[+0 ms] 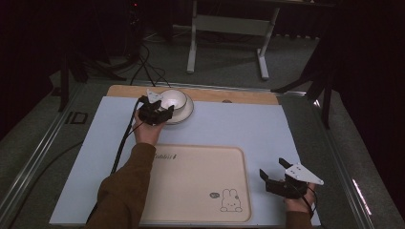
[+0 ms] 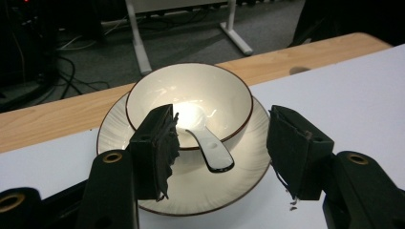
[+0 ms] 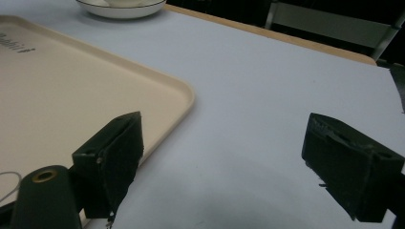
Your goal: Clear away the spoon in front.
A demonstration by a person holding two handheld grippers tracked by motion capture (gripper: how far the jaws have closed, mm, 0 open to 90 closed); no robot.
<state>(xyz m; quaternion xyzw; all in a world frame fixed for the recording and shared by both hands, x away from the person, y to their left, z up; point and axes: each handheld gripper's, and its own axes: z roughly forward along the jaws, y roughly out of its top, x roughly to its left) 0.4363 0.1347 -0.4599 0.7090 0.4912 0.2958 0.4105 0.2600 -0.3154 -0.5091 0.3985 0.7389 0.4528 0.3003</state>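
While the left gripper (image 2: 219,152) stands wide open and empty around the spoon (image 2: 210,145) handle, which juts toward six o'clock from the bowl (image 2: 191,90) on its saucer (image 2: 114,133), close squarely on it; the right gripper (image 3: 239,162) gapes empty beside the tray (image 3: 71,95).

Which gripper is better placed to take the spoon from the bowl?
Left. The left gripper is open at the bowl, its jaws either side of the spoon handle. The right gripper sits open beside the tray, far from the bowl.
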